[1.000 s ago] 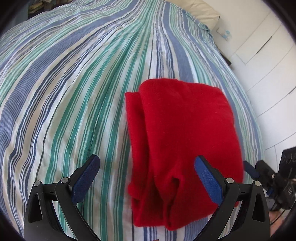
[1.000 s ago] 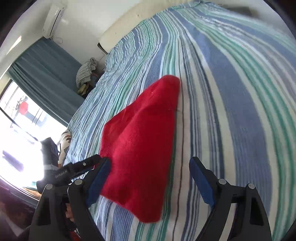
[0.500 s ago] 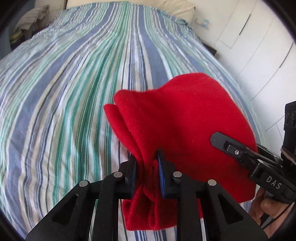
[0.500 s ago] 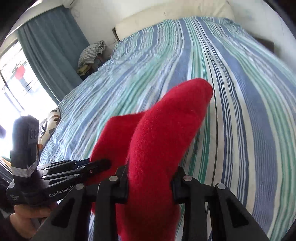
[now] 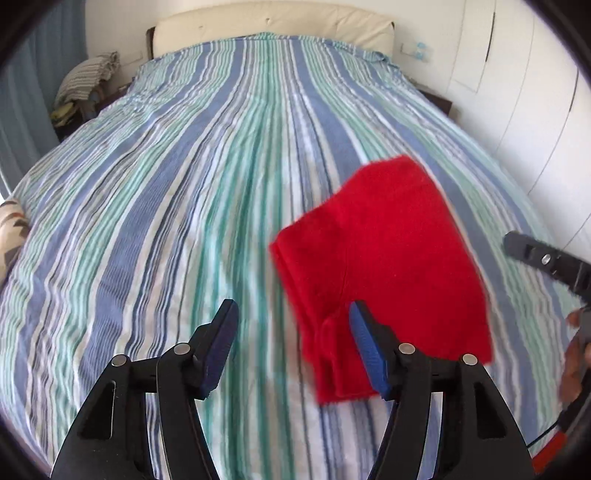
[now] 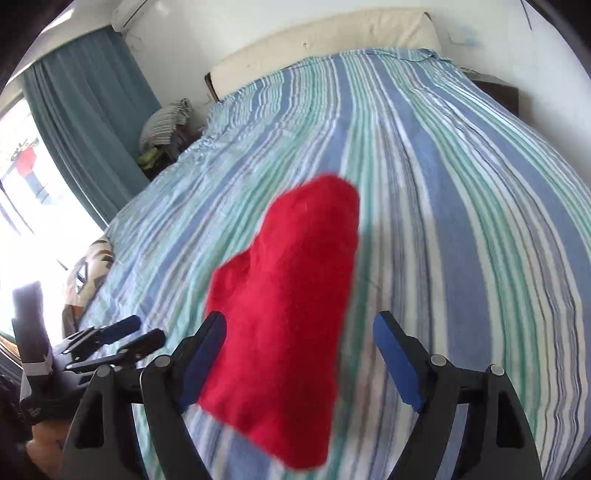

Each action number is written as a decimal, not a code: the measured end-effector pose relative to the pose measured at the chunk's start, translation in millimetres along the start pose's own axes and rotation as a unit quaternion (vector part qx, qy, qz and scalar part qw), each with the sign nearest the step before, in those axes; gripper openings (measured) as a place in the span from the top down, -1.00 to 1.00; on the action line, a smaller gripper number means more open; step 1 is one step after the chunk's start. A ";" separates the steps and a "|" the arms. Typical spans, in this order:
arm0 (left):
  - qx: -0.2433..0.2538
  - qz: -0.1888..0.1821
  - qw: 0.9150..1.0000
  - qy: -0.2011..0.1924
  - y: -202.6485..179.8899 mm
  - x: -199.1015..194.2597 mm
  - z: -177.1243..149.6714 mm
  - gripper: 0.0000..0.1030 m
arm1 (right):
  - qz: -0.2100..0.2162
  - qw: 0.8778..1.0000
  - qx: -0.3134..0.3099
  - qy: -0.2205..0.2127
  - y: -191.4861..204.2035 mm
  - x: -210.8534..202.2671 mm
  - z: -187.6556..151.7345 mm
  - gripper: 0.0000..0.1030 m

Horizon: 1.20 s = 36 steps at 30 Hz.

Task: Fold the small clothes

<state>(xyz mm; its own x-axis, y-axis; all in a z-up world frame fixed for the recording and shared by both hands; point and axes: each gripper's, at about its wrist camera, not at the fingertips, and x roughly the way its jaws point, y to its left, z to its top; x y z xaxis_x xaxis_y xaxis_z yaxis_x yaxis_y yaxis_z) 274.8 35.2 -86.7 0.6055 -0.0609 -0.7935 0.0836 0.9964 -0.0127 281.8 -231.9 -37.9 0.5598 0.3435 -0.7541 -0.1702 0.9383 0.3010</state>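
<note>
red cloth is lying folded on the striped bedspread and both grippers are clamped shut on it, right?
Not quite. The red cloth does lie folded on the striped bedspread, but neither gripper is clamped on it. In the left wrist view the left gripper has its jaws apart and opening; in the right wrist view the right gripper does too.

Red garment (image 5: 388,258), plain. Bedspread (image 5: 184,203) striped blue, green, white. Headboard (image 5: 273,22) cream. Curtain (image 6: 88,110) teal-blue. Gripper pads (image 6: 397,354) blue on black frames. Grey-and-white striped cloth pile (image 5: 86,75) beside the bed.
</note>
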 end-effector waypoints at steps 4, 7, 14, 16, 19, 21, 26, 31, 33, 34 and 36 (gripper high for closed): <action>0.027 0.087 0.996 -0.011 0.5 -28.2 -68.3 -0.78 | -0.072 0.997 -0.031 0.016 -27.8 -34.1 -51.0 -0.69; 0.038 0.124 0.991 -0.021 -10.0 -56.0 -97.1 -0.92 | -0.089 0.995 -0.044 0.027 -34.5 -70.7 -82.0 -0.70; 0.050 0.168 0.985 -0.004 -31.1 -109.9 -121.6 -0.95 | -0.091 0.993 -0.071 0.025 -8.7 -149.4 -128.1 -0.83; 0.039 0.146 0.989 -0.006 -34.1 -123.3 -122.4 -0.95 | -0.098 0.991 -0.086 0.031 1.3 -159.7 -138.5 -0.83; 0.025 0.123 0.992 -0.009 -37.3 -138.6 -124.1 -0.95 | -0.101 0.989 -0.098 0.041 11.4 -169.6 -151.0 -0.83; 0.022 0.117 0.993 -0.008 -41.4 -145.9 -125.3 -0.95 | -0.101 0.989 -0.099 0.045 17.0 -173.9 -155.7 -0.83; 0.003 0.107 0.994 0.001 -44.7 -159.5 -128.1 -0.95 | -0.102 0.988 -0.111 0.042 32.8 -188.9 -160.4 -0.83; -0.007 0.109 0.994 0.025 -46.5 -174.2 -129.0 -0.95 | -0.099 0.986 -0.128 0.042 50.8 -202.1 -161.4 -0.83; 0.003 0.107 0.994 0.033 -47.5 -184.6 -130.2 -0.95 | -0.091 0.986 -0.135 0.040 58.6 -211.1 -162.7 -0.83; 0.010 0.108 0.994 0.030 -47.8 -191.5 -132.2 -0.95 | -0.090 0.985 -0.139 0.038 62.4 -216.6 -164.4 -0.83; 0.020 0.116 0.993 0.024 -46.8 -204.3 -138.4 -0.95 | -0.087 0.985 -0.145 0.034 67.9 -228.4 -170.0 -0.85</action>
<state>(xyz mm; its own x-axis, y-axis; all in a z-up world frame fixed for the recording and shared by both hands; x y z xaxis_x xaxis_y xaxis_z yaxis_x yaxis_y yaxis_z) 37.7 9.1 -8.2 0.5741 0.1742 -0.8000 -0.0216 0.9800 0.1979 4.5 -239.8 55.5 0.5463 0.1682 -0.8205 -0.3057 0.9521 -0.0084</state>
